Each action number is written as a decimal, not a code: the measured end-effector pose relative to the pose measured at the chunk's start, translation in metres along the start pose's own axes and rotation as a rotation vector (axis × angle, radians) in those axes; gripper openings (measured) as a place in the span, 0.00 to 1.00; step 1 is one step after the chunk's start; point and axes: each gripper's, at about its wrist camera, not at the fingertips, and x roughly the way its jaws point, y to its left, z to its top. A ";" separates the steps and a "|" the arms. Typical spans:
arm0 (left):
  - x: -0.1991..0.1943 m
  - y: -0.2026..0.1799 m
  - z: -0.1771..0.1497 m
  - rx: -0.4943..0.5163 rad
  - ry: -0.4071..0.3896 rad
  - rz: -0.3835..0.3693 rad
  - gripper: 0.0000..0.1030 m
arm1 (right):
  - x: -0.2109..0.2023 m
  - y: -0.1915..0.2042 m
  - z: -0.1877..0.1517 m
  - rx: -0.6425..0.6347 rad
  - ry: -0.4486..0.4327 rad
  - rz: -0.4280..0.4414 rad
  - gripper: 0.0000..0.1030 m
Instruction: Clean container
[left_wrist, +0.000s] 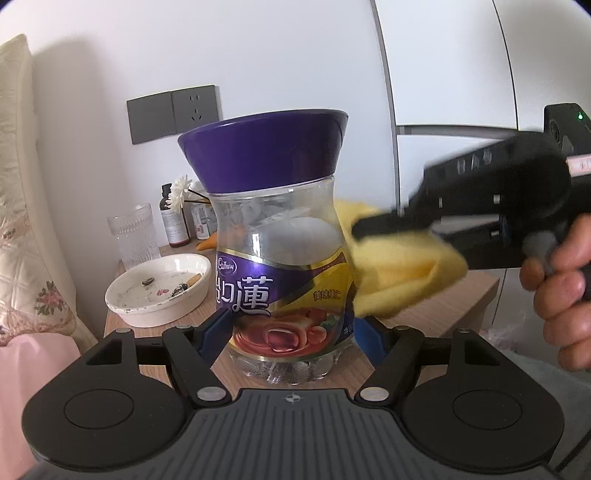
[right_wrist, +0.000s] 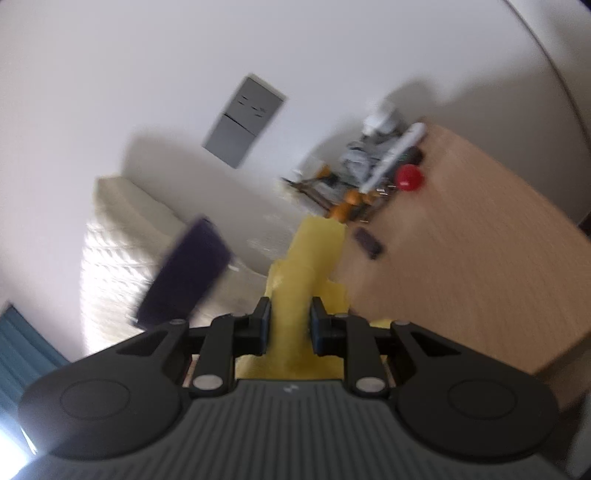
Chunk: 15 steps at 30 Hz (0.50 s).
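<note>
A clear plastic jar (left_wrist: 280, 266) with a purple lid (left_wrist: 264, 151) and a purple and yellow label stands upright in the left wrist view, held above the wooden bedside table. My left gripper (left_wrist: 293, 332) is shut on the jar's lower body, blue pads on both sides. A yellow cloth (left_wrist: 399, 273) presses against the jar's right side, held by my right gripper (left_wrist: 373, 223), which reaches in from the right with a hand behind it. In the blurred right wrist view my right gripper (right_wrist: 288, 323) is shut on the yellow cloth (right_wrist: 306, 266), and the purple lid (right_wrist: 184, 273) shows at left.
On the bedside table (left_wrist: 443, 314) sit a white dish with cigarette butts (left_wrist: 159, 290), a ribbed glass (left_wrist: 135, 236), a brown bottle (left_wrist: 173, 218) and white flowers. A grey wall socket (left_wrist: 173, 112) is behind. A padded headboard (left_wrist: 22, 184) lies left.
</note>
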 end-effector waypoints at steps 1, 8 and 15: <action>0.000 0.000 0.000 0.007 0.000 -0.001 0.74 | 0.001 -0.002 0.000 0.004 0.007 -0.007 0.22; 0.000 0.001 -0.001 -0.004 -0.002 -0.005 0.74 | -0.001 0.009 0.005 0.000 0.009 0.037 0.22; 0.001 0.000 -0.002 0.004 -0.005 0.000 0.74 | -0.003 0.006 0.001 -0.002 0.014 0.030 0.22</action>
